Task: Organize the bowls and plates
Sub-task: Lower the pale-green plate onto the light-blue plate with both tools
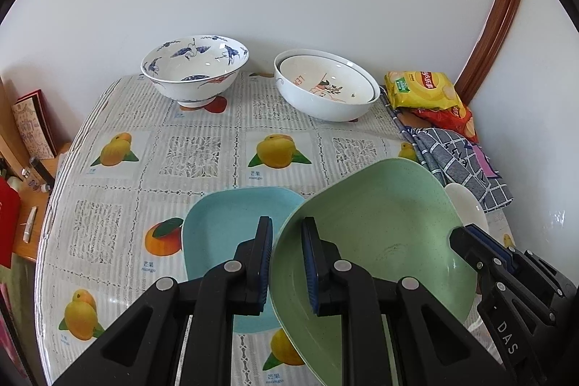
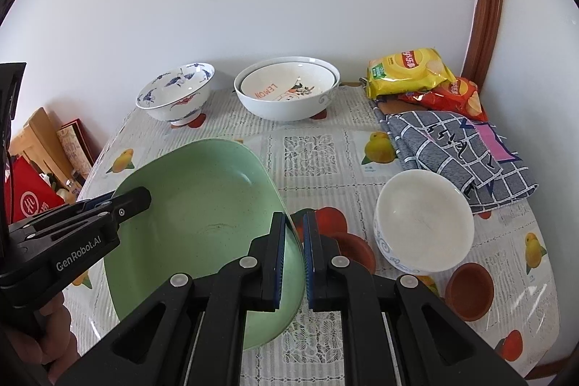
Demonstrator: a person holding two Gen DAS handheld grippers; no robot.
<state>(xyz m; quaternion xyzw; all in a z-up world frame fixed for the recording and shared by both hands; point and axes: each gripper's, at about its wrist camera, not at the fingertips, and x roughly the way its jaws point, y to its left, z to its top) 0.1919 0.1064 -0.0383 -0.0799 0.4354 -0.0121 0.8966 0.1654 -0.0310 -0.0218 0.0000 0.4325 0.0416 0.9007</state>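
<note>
Green plate fills the near view, tilted and lifted off the table, pinched at both sides: the left gripper has its jaws narrowed onto the plate's left rim, one blue pad inside the dish and the other outside it, and the right gripper clamps the opposite rim the same way, jaws nearly together with the thin edge between them. It's a pale, speckled, squarish dish with rounded corners and a shallow well. Below its left edge a light blue plate of the same shape lies flat on the fruit-print cloth, partly covered by the green one. Just right of the right gripper a small white bowl stands upright. At the far edge by the wall, a blue-and-white crane bowl stands alone, and beside it two white bowls sit nested, the inner one lettered in orange. Snack bags and a checked cloth lie at the far right
</note>
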